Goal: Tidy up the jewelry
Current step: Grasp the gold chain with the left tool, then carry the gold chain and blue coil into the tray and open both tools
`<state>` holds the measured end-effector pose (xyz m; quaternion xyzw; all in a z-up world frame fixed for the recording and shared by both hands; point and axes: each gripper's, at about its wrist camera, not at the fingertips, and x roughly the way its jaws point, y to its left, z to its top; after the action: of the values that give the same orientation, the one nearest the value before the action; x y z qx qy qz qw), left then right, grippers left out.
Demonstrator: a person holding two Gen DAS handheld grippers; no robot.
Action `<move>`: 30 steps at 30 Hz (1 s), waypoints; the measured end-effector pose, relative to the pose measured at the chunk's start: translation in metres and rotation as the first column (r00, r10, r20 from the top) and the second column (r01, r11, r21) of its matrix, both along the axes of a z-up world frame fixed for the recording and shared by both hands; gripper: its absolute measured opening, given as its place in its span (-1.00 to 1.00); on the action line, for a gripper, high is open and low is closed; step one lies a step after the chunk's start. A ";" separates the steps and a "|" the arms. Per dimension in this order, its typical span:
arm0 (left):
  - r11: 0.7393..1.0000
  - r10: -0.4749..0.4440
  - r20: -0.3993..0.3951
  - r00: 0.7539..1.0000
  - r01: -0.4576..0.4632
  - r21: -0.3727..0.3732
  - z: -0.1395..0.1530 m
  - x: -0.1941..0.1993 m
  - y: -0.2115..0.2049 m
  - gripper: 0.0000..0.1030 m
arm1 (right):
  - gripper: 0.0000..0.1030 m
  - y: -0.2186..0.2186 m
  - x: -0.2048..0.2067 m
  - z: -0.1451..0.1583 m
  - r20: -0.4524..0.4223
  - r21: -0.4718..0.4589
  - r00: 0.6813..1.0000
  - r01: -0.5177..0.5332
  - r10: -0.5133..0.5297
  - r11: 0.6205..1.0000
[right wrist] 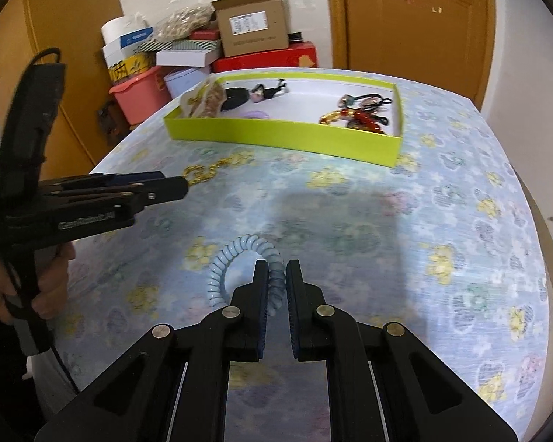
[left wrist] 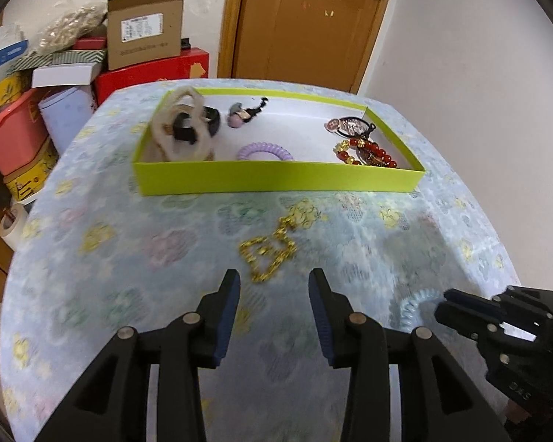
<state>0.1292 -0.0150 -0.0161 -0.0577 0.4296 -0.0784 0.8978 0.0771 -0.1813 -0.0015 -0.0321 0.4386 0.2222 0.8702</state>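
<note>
A round tabletop [left wrist: 92, 258] under a pale blue flowered cloth fills both views. Towards its far edge sits a shallow lime-green tray [left wrist: 276, 178], already holding a cream scrunchie, a purple coil tie, red beads and other pieces.

Two items remain loose on the cloth. A gold chain [left wrist: 271, 254] lies between the tray and the left hand-held gripper [left wrist: 274, 276], whose jaws stand released and wide apart just short of the chain, with nothing between them. Nearer the person, a pale blue coil hair tie [right wrist: 247, 254] lies flat. The right hand-held gripper [right wrist: 277, 267] is clenched on the tie's right-hand side, the coil pinched between its pads.

The step appears to be collecting these last two pieces for the tray. To do it well, the left jaws should probably come down over a bunched part of the chain, not a single strand, before closing. The springy tie may stretch or slip, so it likely wants lifting clear and releasing low over a bare patch of the tray.
</note>
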 end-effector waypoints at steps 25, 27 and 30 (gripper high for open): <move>0.997 -0.028 0.025 0.999 0.026 0.078 0.012 0.000 -0.018 -0.90 | -0.81 -0.027 -0.001 0.014 0.041 0.050 0.998 0.049 -0.051 0.998; 0.997 -0.037 0.041 0.998 0.034 0.072 0.020 -0.008 -0.017 -0.90 | -0.81 -0.027 -0.004 0.018 0.048 0.052 0.997 0.050 -0.052 0.997; 0.998 -0.043 0.059 0.997 0.040 0.057 0.033 -0.016 -0.014 -0.90 | -0.81 -0.027 -0.009 0.023 0.059 0.058 0.997 0.048 -0.051 0.997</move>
<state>0.1134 -0.0286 0.0165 -0.0211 0.4053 -0.0867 0.9098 0.0679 -0.2080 0.0218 -0.0033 0.4061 0.2119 0.8889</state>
